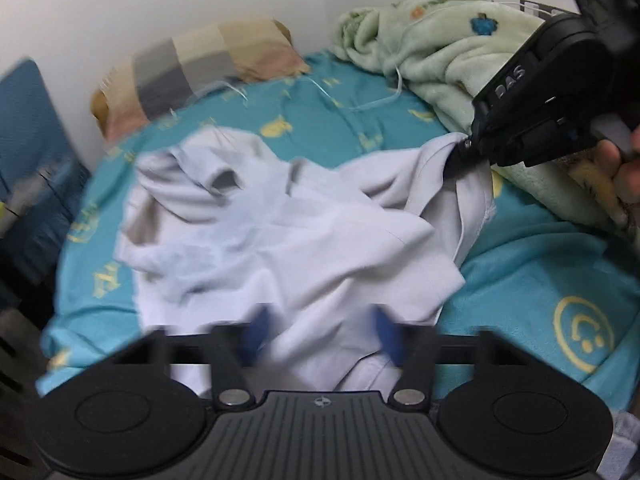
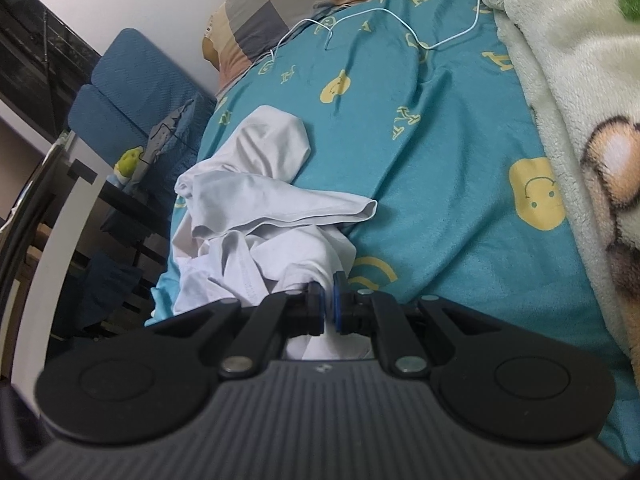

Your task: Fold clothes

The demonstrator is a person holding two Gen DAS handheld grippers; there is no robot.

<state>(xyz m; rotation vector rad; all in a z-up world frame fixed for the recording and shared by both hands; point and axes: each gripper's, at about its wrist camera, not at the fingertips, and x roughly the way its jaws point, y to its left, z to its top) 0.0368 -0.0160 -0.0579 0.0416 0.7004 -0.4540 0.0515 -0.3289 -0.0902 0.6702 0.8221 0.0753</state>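
A crumpled white shirt (image 1: 280, 236) lies on the teal bed sheet (image 1: 532, 280). My left gripper (image 1: 320, 332) is open, its blue pads either side of a fold of the shirt at its near edge. My right gripper (image 2: 327, 305) is shut on an edge of the white shirt (image 2: 256, 200) and lifts that edge slightly. In the left wrist view the right gripper (image 1: 466, 152) pinches the shirt's far right corner.
A checked pillow (image 1: 200, 68) lies at the head of the bed by the white wall. A pale green fleece blanket (image 1: 440, 40) is heaped on the right. A thin white cable (image 2: 380, 24) runs over the sheet. A blue chair (image 2: 132, 92) stands left of the bed.
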